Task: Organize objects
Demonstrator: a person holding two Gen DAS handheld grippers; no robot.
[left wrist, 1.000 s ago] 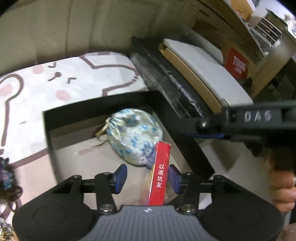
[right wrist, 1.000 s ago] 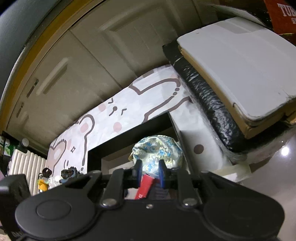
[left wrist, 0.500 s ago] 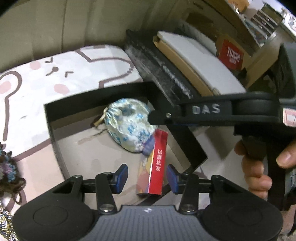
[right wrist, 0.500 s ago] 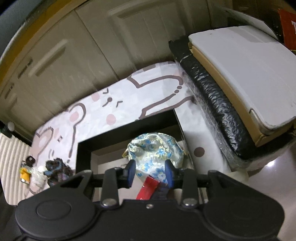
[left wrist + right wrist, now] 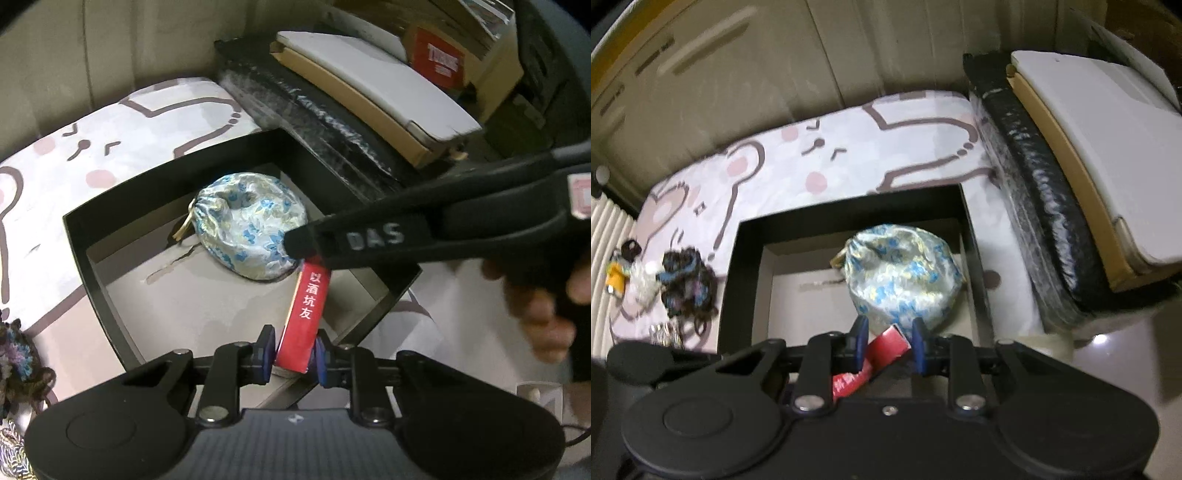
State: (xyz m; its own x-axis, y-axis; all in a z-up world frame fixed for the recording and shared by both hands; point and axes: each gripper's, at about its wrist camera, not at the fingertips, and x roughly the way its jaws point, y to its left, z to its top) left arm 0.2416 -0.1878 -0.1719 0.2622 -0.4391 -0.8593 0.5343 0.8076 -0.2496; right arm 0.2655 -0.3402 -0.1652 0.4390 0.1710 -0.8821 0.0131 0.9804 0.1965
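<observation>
A bed covered by a pale sheet (image 5: 849,173) printed with brown-outlined cartoon bears and pink dots carried everything. A black open box (image 5: 733,295) sat directly on it. To the box's left lay a dark tangle of beaded cords (image 5: 685,284), a whitish clump (image 5: 642,282) and a small yellow item (image 5: 615,277).

Open black rectangular box (image 5: 110,295) lies on the cartoon-printed fabric sheet (image 5: 122,136). Inside, the blue-flowered silk drawstring pouch (image 5: 251,229) sits at the far right corner; the red slim carton with white characters (image 5: 304,314) leans just before it, by the right wall. Right of the box: black wrapped slab (image 5: 1041,206), beneath a white flat board (image 5: 1108,140). Left of the box: dark knitted bundle (image 5: 685,284).
</observation>
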